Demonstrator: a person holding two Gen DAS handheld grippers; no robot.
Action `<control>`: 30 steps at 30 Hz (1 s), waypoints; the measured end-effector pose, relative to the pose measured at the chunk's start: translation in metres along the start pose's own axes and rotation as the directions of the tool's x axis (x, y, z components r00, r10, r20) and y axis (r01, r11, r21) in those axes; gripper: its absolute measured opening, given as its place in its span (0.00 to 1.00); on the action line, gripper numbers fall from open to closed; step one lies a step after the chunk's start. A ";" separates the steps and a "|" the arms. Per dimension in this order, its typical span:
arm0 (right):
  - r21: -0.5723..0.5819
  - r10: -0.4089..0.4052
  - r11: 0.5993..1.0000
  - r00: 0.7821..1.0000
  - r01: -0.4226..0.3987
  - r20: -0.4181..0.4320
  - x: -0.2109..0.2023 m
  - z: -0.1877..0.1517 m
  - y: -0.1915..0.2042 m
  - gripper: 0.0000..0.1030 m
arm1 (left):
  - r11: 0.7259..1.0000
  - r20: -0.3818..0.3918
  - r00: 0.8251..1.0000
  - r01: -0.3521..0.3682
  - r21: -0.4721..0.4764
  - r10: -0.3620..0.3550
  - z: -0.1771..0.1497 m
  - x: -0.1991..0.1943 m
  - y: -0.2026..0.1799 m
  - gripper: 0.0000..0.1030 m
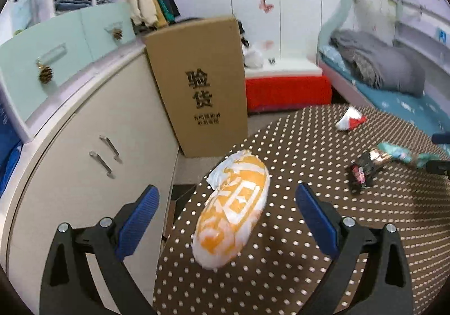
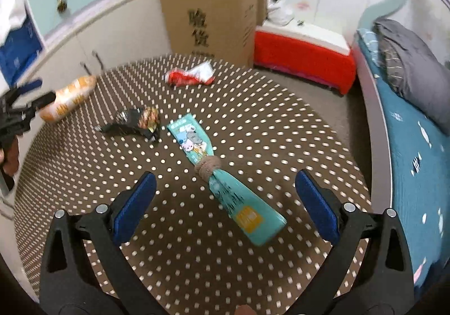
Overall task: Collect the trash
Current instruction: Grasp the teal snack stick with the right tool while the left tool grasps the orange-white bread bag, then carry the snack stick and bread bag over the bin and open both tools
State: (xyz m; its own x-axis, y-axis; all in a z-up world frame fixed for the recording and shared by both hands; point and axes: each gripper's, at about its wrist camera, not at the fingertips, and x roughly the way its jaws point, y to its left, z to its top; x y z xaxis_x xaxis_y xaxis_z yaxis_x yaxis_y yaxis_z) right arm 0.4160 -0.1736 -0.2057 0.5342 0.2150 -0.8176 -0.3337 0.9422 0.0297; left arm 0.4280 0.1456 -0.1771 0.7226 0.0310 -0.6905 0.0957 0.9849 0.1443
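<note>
two grippers, jaws wide and empty: left gripper (image 1: 226, 212) straddles orange bag (image 1: 232, 209) at tabletop (image 1: 281, 272) edge, could nudge it off; right gripper (image 2: 225, 202) over teal wrapper (image 2: 225, 174).

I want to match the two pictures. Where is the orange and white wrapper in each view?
Left wrist: the orange and white wrapper lies at center, between the open jaws of the left gripper.
Right wrist: it lies at far left, near the table's edge.
Shared landmark: the cardboard box stands behind the dotted table.
</note>
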 end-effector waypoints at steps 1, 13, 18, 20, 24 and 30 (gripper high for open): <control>-0.012 0.002 1.000 1.000 -0.003 -0.012 0.006 0.001 0.002 0.94 | 1.000 -0.013 1.000 0.010 0.011 -0.010 0.001 0.006 -0.001 0.93; 0.024 -0.003 1.000 1.000 0.003 0.009 0.019 -0.012 0.012 0.20 | 0.989 -0.100 0.985 0.133 -0.070 -0.139 -0.015 0.028 -0.008 0.43; 0.105 0.030 0.994 0.998 -0.035 0.048 -0.009 -0.053 0.009 0.19 | 0.981 -0.049 0.983 0.170 -0.094 -0.175 -0.033 -0.006 -0.024 0.43; 0.149 0.048 0.987 0.997 -0.058 0.067 -0.021 -0.069 0.004 0.19 | 0.977 -0.035 0.981 0.185 -0.104 -0.189 -0.039 -0.018 -0.030 0.43; 0.219 0.069 0.971 0.991 -0.092 0.113 -0.047 -0.097 -0.006 0.19 | 0.968 -0.011 0.973 0.228 -0.104 -0.230 -0.056 -0.052 -0.048 0.43; 0.260 0.044 0.961 0.984 -0.089 0.171 -0.091 -0.122 -0.018 0.19 | 0.945 0.015 0.947 0.321 -0.067 -0.321 -0.065 -0.093 -0.087 0.43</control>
State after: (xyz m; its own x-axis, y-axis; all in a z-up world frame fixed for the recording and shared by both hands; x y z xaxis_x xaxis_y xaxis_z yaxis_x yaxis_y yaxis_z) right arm 0.2792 -0.2414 -0.2019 0.6440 0.2975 -0.7048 -0.1660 0.9537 0.2508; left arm 0.3081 0.0683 -0.1712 0.6643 -0.2892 -0.6893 0.2766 0.9518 -0.1328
